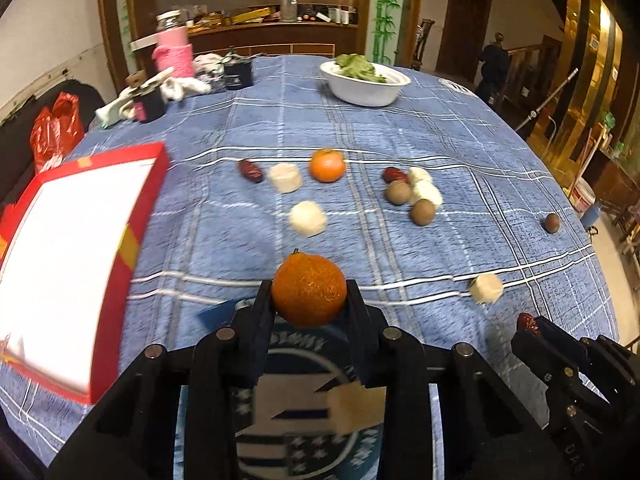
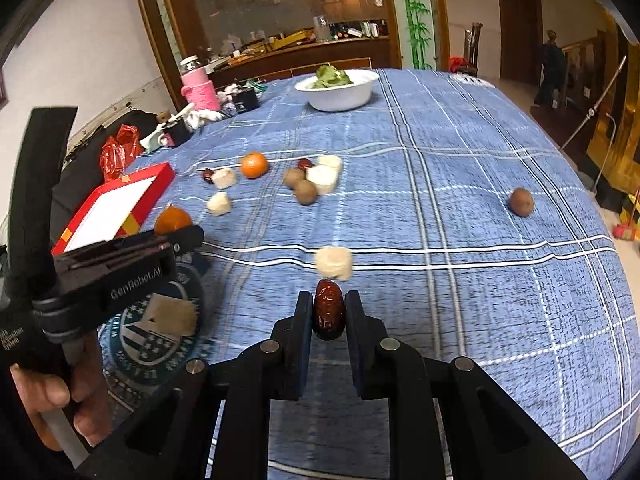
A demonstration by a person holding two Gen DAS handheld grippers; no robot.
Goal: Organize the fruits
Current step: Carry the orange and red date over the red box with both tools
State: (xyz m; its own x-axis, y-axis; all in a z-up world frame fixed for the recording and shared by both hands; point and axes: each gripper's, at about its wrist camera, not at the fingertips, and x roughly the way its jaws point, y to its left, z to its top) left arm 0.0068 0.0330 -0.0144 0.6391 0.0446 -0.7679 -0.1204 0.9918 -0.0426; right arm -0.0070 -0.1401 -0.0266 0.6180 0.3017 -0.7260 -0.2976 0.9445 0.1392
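Observation:
My left gripper (image 1: 309, 294) is shut on an orange mandarin (image 1: 309, 294) held above the blue checked tablecloth (image 1: 440, 152). My right gripper (image 2: 329, 312) is shut on a dark red date (image 2: 329, 312); it also shows in the left wrist view (image 1: 532, 326). On the cloth lie another mandarin (image 1: 327, 165), a red date (image 1: 251, 171), several cream-white chunks (image 1: 307, 219), brown round fruits (image 1: 422, 212) and a lone brown fruit (image 2: 521, 201). A red-rimmed white box (image 1: 72, 256) lies at the left.
A white bowl of greens (image 1: 366, 80) stands at the far side. A pink-wrapped jar (image 1: 174, 46), dark cups and white cloths crowd the far left corner. A round printed emblem (image 2: 156, 332) marks the cloth near me. The table edge curves away on the right.

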